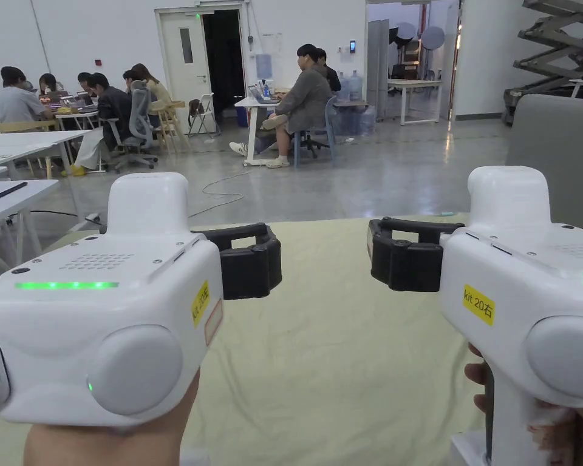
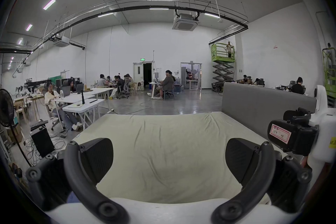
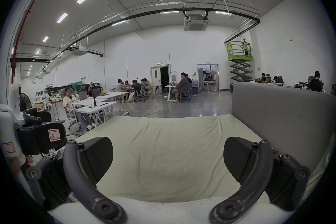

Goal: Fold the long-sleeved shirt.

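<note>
Shirt-folding has not begun, I judge: no long-sleeved shirt can be made out on the pale green sheet (image 1: 333, 340) before the person. The left claw (image 2: 169, 158) has its jaws spread wide and empty, and the right claw (image 3: 168, 158) likewise, both held level above the sheet, side by side and apart. Behind stands a grey padded panel (image 3: 283, 111); beyond, people sit at white desks (image 1: 29, 142). First find the garment, then lower both claws together, pinching only its fabric, not the sheet.
</note>
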`<act>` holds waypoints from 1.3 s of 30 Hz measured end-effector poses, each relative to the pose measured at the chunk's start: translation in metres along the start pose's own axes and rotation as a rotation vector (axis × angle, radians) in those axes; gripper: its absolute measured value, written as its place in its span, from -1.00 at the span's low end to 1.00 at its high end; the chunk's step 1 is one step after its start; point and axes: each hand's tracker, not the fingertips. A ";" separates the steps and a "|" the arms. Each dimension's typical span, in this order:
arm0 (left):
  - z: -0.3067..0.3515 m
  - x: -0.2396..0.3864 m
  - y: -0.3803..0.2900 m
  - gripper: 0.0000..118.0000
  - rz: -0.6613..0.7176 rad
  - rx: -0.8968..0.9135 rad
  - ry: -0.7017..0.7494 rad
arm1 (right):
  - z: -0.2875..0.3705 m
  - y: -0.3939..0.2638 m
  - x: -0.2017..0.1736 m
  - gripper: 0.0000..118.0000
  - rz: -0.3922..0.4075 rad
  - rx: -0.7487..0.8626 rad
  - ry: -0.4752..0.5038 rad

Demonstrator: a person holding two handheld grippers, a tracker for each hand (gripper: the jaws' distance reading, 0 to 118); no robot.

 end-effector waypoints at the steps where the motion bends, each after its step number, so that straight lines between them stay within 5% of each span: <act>1: 0.000 0.001 0.000 1.00 -0.004 0.000 0.004 | 0.000 0.000 0.000 1.00 0.002 0.002 -0.001; 39: -0.006 -0.004 -0.008 1.00 0.017 -0.047 -0.010 | -0.004 -0.005 -0.002 1.00 -0.004 -0.003 -0.011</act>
